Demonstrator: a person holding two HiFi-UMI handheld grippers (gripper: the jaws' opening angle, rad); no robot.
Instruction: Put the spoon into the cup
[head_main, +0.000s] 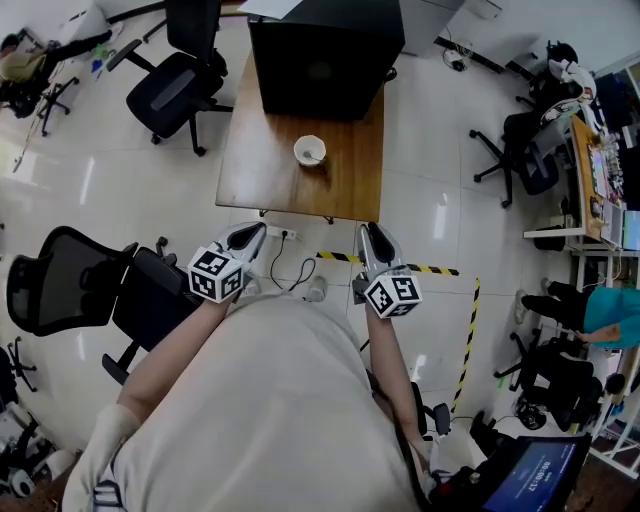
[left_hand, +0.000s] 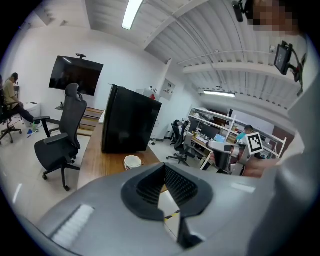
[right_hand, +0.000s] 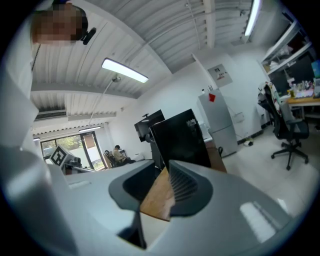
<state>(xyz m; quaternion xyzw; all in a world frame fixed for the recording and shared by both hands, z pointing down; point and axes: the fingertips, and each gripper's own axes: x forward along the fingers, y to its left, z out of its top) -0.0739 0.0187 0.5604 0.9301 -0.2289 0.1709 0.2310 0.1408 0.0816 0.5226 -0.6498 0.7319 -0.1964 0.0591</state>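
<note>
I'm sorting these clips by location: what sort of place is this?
Probably an open office or lab: black swivel chairs on a glossy pale floor, a wooden table with a black box and a white cup, and monitor-laden desks along the side.

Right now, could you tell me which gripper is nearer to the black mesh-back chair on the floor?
Left. The left gripper is just right of the mesh-back chair in the head view; the right gripper sits farther to the right.
</note>
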